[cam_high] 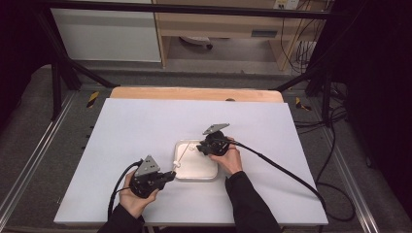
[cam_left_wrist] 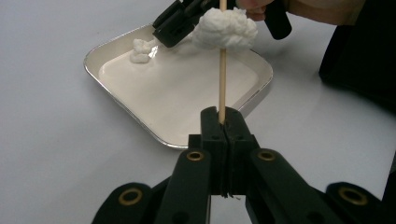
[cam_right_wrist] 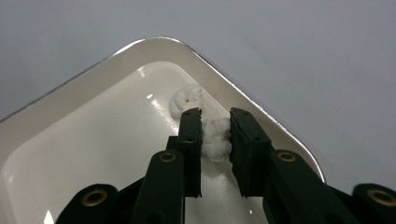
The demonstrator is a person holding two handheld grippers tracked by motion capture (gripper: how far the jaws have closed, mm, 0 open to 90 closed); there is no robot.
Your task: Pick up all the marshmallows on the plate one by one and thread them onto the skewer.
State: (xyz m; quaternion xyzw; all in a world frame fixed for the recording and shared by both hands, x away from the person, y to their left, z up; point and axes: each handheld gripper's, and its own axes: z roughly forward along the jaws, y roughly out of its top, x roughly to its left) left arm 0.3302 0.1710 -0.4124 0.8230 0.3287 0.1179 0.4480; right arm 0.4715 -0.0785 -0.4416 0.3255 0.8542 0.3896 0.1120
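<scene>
The left gripper (cam_left_wrist: 222,122) has its jaws fully closed on a thin wooden skewer (cam_left_wrist: 222,70), which stands up in the middle of the left gripper view with one white fluffy piece (cam_left_wrist: 226,29) already threaded near the top of the frame. The right gripper (cam_right_wrist: 215,135) has a second white lump (cam_right_wrist: 215,139) between its pads, in the far corner of the tray (cam_right_wrist: 154,44) — the jaws are narrow and pressing on it. A third lump (cam_right_wrist: 187,99) lies just behind.

The risk, I think, is squeezing too hard: the soft, cotton-like material may flatten or tear. The skewer is slim and smooth, so it could also pivot in the grip when the piece is pushed on. The tray is shallow, glossy, with rounded corners and a metal-looking rim.
</scene>
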